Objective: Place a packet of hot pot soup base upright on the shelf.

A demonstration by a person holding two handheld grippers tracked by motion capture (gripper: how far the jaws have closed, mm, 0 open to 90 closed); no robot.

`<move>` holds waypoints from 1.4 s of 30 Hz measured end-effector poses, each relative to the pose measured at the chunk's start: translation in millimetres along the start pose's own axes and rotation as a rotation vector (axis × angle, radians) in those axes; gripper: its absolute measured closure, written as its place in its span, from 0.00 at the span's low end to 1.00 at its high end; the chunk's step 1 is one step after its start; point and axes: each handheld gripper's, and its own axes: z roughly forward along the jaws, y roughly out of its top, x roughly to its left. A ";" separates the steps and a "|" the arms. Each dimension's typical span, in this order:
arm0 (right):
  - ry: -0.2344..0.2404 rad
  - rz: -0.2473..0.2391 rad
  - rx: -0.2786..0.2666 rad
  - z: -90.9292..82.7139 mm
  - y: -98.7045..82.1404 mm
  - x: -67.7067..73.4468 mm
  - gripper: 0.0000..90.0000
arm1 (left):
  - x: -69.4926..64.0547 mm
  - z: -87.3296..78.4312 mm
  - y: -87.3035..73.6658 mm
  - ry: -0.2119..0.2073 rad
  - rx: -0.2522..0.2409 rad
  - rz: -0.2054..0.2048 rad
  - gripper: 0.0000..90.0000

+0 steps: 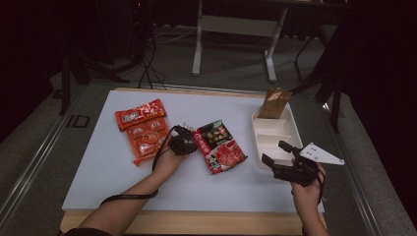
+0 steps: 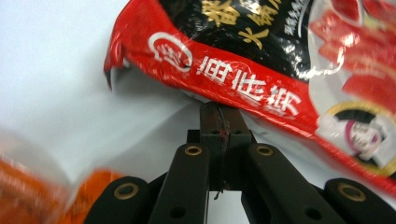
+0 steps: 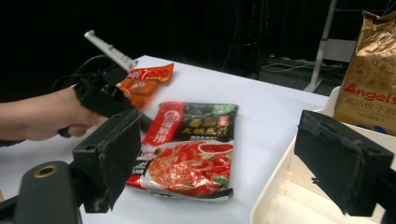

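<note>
White table [image 1: 113, 172] top, dark room behind it. On the table lies a red and black soup packet [image 1: 221, 146]. The left gripper [image 1: 184, 140] sits just beside the packet's left edge, with its jaws pressed together and nothing between them. Its tip seems to touch the packet's edge, but that is hard to tell. The right gripper [image 1: 275, 155] hangs over the white tray [image 1: 290, 129], well apart from the packet, with its jaws wide apart. An orange packet [image 1: 143, 130] lies to the left.

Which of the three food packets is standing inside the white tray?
The gold packet. It stands upright in the tray's far end; the orange and red-black packets lie flat on the table.
</note>
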 end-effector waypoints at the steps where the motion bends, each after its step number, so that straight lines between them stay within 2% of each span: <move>1: 0.003 0.000 0.000 0.1 -0.2 0.2 0.16 | 0.8 3.7 6.0 0.006 -0.003 -0.005 1.00; 7: 0.012 -0.001 0.007 0.3 -0.7 0.6 0.16 | -0.7 15.9 18.1 0.024 0.032 0.019 1.00; 15: 0.013 -0.006 0.023 2.8 -2.0 1.8 0.18 | -2.0 27.1 29.6 0.016 0.029 0.020 1.00; 23: 0.014 -0.010 0.029 3.5 -3.1 1.3 0.18 | -4.8 32.3 36.2 0.022 0.041 0.057 1.00; 28: 0.019 -0.007 0.035 4.1 -3.5 0.1 0.18 | -2.1 17.6 39.5 0.016 0.000 0.042 0.99; 31: 0.021 -0.017 0.044 5.2 -4.0 0.3 0.18 | -0.8 3.3 42.1 -0.019 -0.050 0.029 0.99; 33: 0.030 -0.025 0.046 6.5 -4.0 0.9 0.19 | -1.1 -4.8 44.3 -0.033 -0.072 0.041 0.99; 34: 0.034 -0.027 0.048 6.8 -3.7 1.6 0.20 | -0.8 -7.9 45.3 -0.056 -0.086 0.044 0.99; 37: 0.046 -0.039 0.044 7.6 -3.1 3.7 0.20 | -0.8 -15.2 47.9 -0.066 -0.101 0.048 0.96; 42: 0.058 -0.053 0.050 9.6 -3.7 6.2 0.20 | 0.4 -21.1 52.1 -0.054 -0.125 0.043 0.89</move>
